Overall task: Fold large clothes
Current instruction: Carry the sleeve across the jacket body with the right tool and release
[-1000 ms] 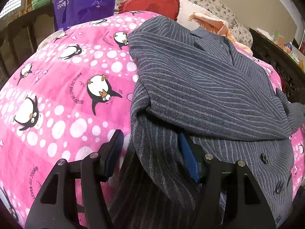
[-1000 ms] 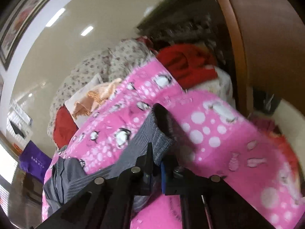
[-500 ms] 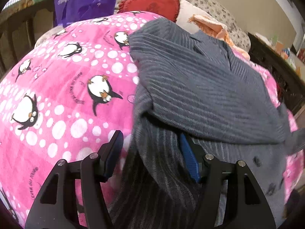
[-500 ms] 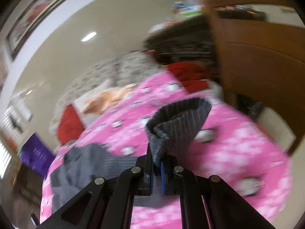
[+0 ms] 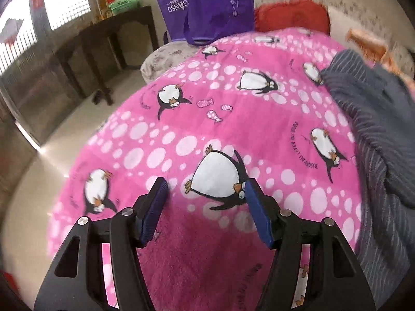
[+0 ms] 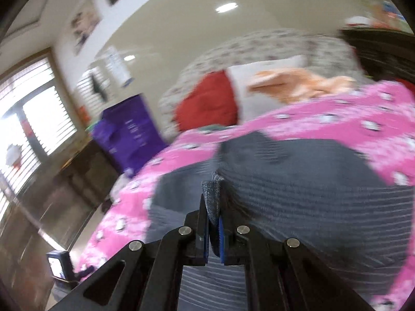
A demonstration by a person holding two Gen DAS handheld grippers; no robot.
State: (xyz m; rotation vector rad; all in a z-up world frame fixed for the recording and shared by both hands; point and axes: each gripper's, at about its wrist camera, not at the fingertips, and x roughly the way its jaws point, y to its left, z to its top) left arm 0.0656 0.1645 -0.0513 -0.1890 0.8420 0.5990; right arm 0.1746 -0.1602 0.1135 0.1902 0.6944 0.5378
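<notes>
A grey striped garment [image 5: 376, 140] lies on the pink penguin blanket [image 5: 207, 119], at the right edge of the left wrist view. My left gripper [image 5: 205, 197] is open and empty, above bare blanket to the left of the garment. In the right wrist view the garment [image 6: 298, 189] spreads across the blanket [image 6: 363, 119]. My right gripper [image 6: 213, 223] is shut on a fold of the garment's edge and holds it over the rest of the cloth. The view is blurred.
A purple bag [image 5: 205, 5] stands at the bed's far left corner, with a red cushion [image 5: 290, 15] and a peach cloth [image 5: 371, 46] by the floral headboard. A dark wooden table [image 5: 103, 39] stands by the window. Floor lies left of the bed.
My left gripper let go of the garment and swung left over bare blanket. My right gripper carried the garment's edge from the bed's right side over onto the spread cloth.
</notes>
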